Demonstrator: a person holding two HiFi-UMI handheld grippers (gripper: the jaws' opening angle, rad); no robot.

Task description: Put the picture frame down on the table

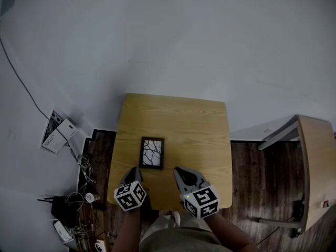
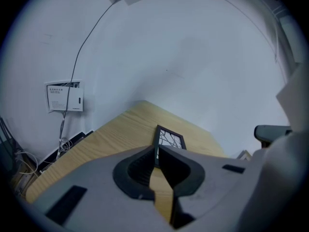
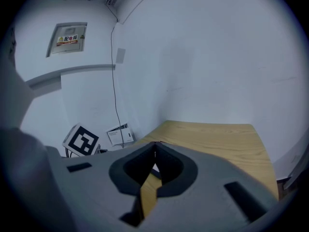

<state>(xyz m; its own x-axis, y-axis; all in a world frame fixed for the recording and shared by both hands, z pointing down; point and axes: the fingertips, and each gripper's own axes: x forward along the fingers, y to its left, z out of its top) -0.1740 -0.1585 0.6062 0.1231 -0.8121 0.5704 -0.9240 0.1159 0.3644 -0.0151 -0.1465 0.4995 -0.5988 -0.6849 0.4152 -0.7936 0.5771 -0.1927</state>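
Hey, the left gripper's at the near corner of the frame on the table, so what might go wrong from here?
1. The left gripper seems to pinch the frame only at its near left corner, so the frame may swing or slip out and knock against the table.
2. The right gripper is shut and apart from the frame, so it gives no support if the grip fails.
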